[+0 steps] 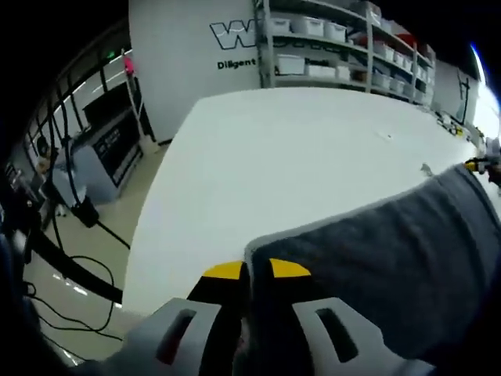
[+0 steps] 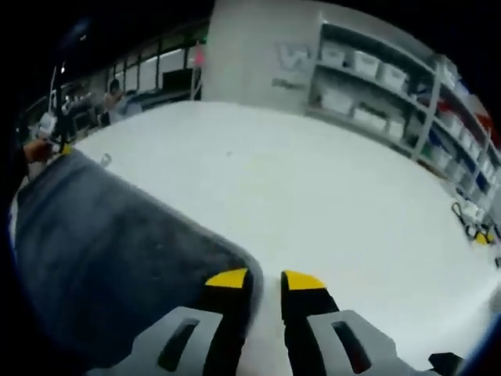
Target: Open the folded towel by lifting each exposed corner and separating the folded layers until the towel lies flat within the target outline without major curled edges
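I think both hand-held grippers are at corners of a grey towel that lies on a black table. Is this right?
Not quite: the table is white, not black, as the left gripper view shows. The rest holds: the left hand-held gripper and the right hand-held gripper are each at a corner of the grey towel.

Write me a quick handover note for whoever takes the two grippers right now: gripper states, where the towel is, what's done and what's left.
Left gripper: fingers shut on the near corner of the grey towel, at the edge of the white table.
Right gripper: fingers slightly apart, straddling the towel's other rounded corner; a grip isn't confirmed from this view.
Towel: spread on the table between the two grippers; whether folded layers remain can't be told. No target outline can be made out.
Done: both corners reached.
Left: probably close the right fingers on the corner, draw the towel flat, check for curled edges.
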A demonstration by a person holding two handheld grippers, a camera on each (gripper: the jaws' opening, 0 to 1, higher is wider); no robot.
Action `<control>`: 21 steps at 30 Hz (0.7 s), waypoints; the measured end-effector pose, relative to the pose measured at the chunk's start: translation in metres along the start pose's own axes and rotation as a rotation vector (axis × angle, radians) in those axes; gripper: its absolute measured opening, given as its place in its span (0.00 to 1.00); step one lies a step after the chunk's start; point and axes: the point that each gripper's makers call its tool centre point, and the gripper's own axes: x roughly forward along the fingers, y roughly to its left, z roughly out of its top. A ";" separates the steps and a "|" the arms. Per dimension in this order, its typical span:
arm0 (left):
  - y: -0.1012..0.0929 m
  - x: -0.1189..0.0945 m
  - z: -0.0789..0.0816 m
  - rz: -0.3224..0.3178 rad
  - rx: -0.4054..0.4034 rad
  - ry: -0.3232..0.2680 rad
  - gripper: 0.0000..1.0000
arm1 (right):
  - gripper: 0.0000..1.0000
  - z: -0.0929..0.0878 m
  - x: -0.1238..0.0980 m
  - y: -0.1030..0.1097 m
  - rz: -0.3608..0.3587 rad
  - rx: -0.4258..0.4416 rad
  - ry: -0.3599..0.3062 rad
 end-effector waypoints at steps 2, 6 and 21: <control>0.001 0.000 -0.002 0.009 0.021 0.009 0.03 | 0.02 0.001 0.001 0.000 0.021 0.031 -0.017; 0.002 0.001 -0.001 0.003 0.014 0.004 0.03 | 0.00 0.001 0.004 -0.006 0.003 0.027 -0.020; -0.005 0.011 0.008 -0.021 0.015 -0.008 0.01 | 0.00 0.009 0.020 -0.044 -0.082 -0.026 -0.010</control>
